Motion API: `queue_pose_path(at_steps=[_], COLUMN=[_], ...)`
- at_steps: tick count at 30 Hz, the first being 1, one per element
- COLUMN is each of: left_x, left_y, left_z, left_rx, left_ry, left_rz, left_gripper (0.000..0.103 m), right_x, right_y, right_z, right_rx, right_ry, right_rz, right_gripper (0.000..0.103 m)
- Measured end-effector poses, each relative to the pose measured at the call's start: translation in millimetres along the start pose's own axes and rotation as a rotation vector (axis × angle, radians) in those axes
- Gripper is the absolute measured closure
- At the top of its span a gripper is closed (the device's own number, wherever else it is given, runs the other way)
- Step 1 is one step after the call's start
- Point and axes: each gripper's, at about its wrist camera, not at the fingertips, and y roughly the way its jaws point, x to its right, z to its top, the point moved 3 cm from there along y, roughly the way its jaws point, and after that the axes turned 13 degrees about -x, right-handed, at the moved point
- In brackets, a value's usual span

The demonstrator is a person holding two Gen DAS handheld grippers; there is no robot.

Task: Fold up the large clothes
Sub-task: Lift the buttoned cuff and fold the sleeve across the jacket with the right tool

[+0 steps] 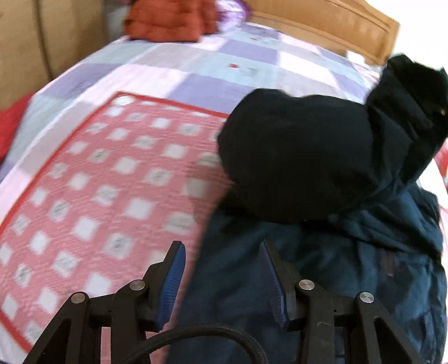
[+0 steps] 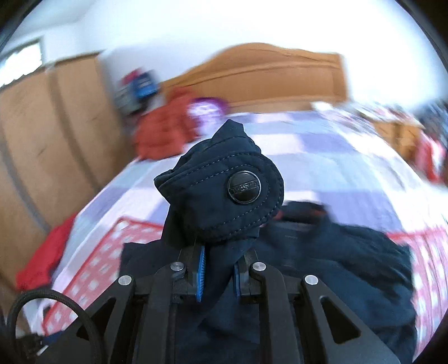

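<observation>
A dark navy jacket [image 1: 322, 173] lies bunched on the bed, with part of it raised at the right. My left gripper [image 1: 222, 246] is open and empty, just above the jacket's near left edge. My right gripper [image 2: 219, 260] is shut on a jacket cuff [image 2: 224, 190] that has a round black snap button [image 2: 243, 186]. The cuff is lifted above the rest of the jacket [image 2: 336, 266], which lies on the bed below.
The bed has a purple checked sheet [image 1: 224, 70] and a pink-and-white checked blanket [image 1: 98, 182] with a red border. An orange-red garment [image 1: 168, 19] lies near the wooden headboard [image 1: 336, 25]. A wooden wardrobe [image 2: 42, 140] stands on the left.
</observation>
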Motion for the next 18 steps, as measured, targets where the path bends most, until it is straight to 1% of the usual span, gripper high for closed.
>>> queue_pose_path(at_steps=[3, 4, 6, 8, 10, 11, 14, 18], left_x=[40.6, 57.1, 79.5, 101.9, 123.3, 130.6, 152.0, 167.6], left_y=[14.9, 22.5, 33.6, 49.7, 67.6, 74.9, 95.9, 114.5], left_z=[6.6, 9.5, 13.9, 20.5, 29.0, 32.3, 46.2, 68.0], left_rx=[-0.016, -0.022, -0.030, -0.045, -0.054, -0.059, -0.076, -0.072], left_ry=[0.058, 0.081, 0.114, 0.151, 0.190, 0.202, 0.223, 0.231], left_rz=[-0.014, -0.017, -0.016, -0.018, -0.008, -0.005, -0.005, 0.014], left_gripper=[0.056, 0.056, 0.056, 0.056, 0.056, 0.056, 0.056, 0.056], right_x=[101.6, 124.9, 182.4, 210.8, 235.5, 244.6, 260.9, 263.1], right_y=[-6.6, -5.1, 5.7, 20.0, 31.6, 37.8, 47.7, 49.5], right_z=[-11.1, -15.2, -36.2, -60.8, -77.9, -86.0, -103.3, -115.0], right_rx=[-0.014, -0.026, -0.084, -0.139, -0.180, -0.196, -0.220, -0.238], right_ry=[0.165, 0.202, 0.300, 0.349, 0.403, 0.439, 0.502, 0.558], right_rz=[-0.082, -0.096, -0.121, -0.126, -0.097, -0.068, -0.003, 0.089], right_gripper=[0.086, 0.087, 0.087, 0.087, 0.087, 0.086, 0.086, 0.085])
